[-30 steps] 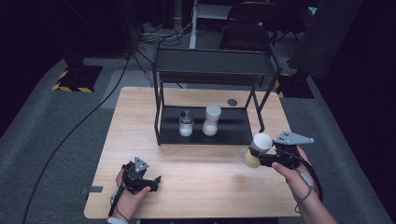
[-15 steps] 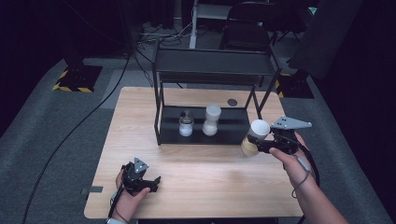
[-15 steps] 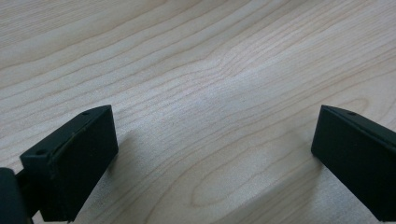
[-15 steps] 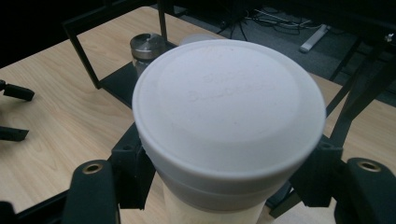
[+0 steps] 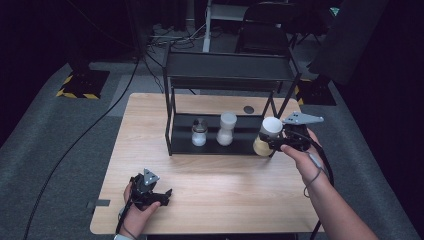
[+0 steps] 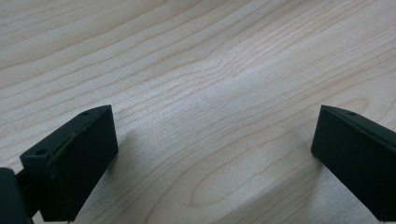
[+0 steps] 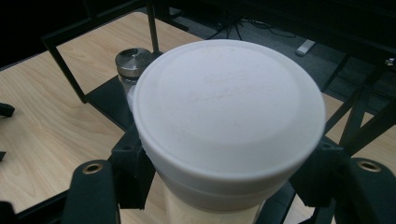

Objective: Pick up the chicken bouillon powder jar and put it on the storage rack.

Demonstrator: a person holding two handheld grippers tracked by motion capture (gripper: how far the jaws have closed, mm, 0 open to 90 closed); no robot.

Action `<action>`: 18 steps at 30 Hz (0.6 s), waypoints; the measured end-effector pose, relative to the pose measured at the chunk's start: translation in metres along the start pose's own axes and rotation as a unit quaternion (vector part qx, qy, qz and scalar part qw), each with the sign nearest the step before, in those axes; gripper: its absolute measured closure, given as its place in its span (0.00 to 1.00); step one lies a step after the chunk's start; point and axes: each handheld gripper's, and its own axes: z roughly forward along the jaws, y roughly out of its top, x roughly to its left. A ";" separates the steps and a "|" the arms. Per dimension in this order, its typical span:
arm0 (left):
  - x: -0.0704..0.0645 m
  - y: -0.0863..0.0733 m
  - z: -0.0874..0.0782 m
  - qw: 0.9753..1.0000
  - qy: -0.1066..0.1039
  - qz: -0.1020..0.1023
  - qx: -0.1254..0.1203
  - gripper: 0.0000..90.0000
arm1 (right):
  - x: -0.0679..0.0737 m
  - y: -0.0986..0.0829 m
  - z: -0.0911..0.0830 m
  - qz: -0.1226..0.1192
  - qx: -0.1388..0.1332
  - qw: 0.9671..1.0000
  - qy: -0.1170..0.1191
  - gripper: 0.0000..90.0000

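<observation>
One jar (image 5: 268, 135) | clamped in right claw (image 5: 274, 141) | beside rack (image 5: 227, 75)

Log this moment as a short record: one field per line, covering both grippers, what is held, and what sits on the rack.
Right gripper: shut on the white-lidded jar, held at the right end of the rack's lower shelf
White-lidded jar contents: pale tan
Left gripper: open, nothing between its jaws, low over the wooden table
Black rack: two tiers, standing on the table
Lower shelf: metal-capped shaker and white bottle, side by side, apart
Behind rack: small dark disc on the table
</observation>
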 end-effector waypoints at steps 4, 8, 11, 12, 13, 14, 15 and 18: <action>0.000 0.000 0.000 1.000 0.000 0.000 0.000 0.01 | -0.001 0.004 0.009 -0.001 0.001 1.000 -0.003 0.39; 0.000 0.000 0.000 1.000 0.000 0.000 0.000 0.01 | -0.003 0.007 0.019 -0.002 0.003 1.000 -0.007 0.39; 0.000 0.000 0.000 1.000 0.000 0.000 0.000 0.01 | -0.003 0.008 0.027 -0.003 0.005 1.000 -0.011 0.39; 0.000 0.000 0.000 1.000 0.000 0.000 0.000 0.01 | -0.004 0.008 0.030 -0.003 0.006 1.000 -0.012 0.39; 0.000 0.000 0.000 1.000 0.000 0.000 0.000 0.01 | -0.004 0.008 0.033 -0.002 0.008 1.000 -0.012 0.39; 0.000 0.000 0.000 1.000 0.000 0.000 0.000 0.01 | -0.004 0.008 0.036 -0.001 0.009 1.000 -0.012 0.39; 0.000 0.000 0.000 1.000 0.000 0.000 0.000 0.01 | -0.005 0.008 0.039 0.001 0.011 1.000 -0.013 0.39; 0.000 0.000 0.000 1.000 0.000 0.000 0.000 0.01 | -0.006 0.008 0.049 0.003 0.017 1.000 -0.014 0.39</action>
